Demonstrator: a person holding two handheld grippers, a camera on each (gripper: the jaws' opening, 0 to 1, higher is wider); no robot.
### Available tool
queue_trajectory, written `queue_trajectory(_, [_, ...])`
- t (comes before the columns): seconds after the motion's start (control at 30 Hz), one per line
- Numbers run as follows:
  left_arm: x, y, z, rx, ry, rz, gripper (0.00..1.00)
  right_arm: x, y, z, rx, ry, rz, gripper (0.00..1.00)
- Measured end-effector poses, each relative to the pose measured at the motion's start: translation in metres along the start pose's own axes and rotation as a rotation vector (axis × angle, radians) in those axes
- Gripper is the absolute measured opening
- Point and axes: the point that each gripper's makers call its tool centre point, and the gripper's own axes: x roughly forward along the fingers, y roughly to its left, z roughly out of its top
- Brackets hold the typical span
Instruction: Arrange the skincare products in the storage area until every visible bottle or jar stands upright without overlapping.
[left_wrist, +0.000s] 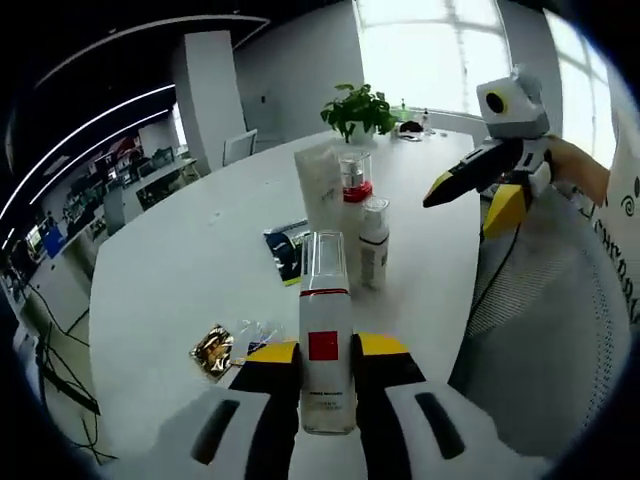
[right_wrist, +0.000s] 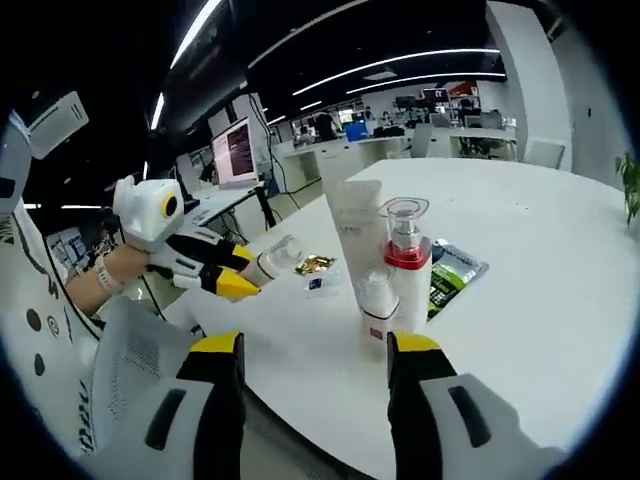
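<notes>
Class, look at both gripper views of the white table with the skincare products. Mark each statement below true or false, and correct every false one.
1. The left gripper is shut on the clear-capped bottle. True.
2. The right gripper grips the red-collared pump bottle. False: its jaws stand open, holding nothing.
3. The white tube stands upright on the table. True.
4. The potted plant lies tipped over. False: it stands upright at the table's far side.
5. A gold foil packet lies on the table. True.
</notes>
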Motion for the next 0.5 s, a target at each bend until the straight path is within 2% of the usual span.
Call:
queue_trajectory(0.1, [0.0,-0.008,0.003,-0.007,-0.023,-0.004,0.16,0.006,0.003,-0.002,0.046,-0.02,0.011,0.55])
queue_trajectory(0.23, [0.0,-0.012,0.004,-0.003,-0.032,0.002,0.16,0.012,0.011,0.008,0.108,-0.107,0.016,0.51])
queue_trajectory(0.37, [-0.005,-0.018,0.015,0.006,-0.069,-0.012,0.16,0.016,0.019,0.015,0.179,-0.163,0.05,0.49])
queue_trajectory(0.43, [-0.005,-0.023,0.019,0.014,-0.079,-0.022,0.16,0.018,0.024,0.01,0.213,-0.137,0.087,0.51])
queue_trajectory(0.5, [-0.002,-0.029,0.02,0.023,-0.083,-0.036,0.16,0.021,0.022,0.01,0.21,-0.146,0.078,0.48])
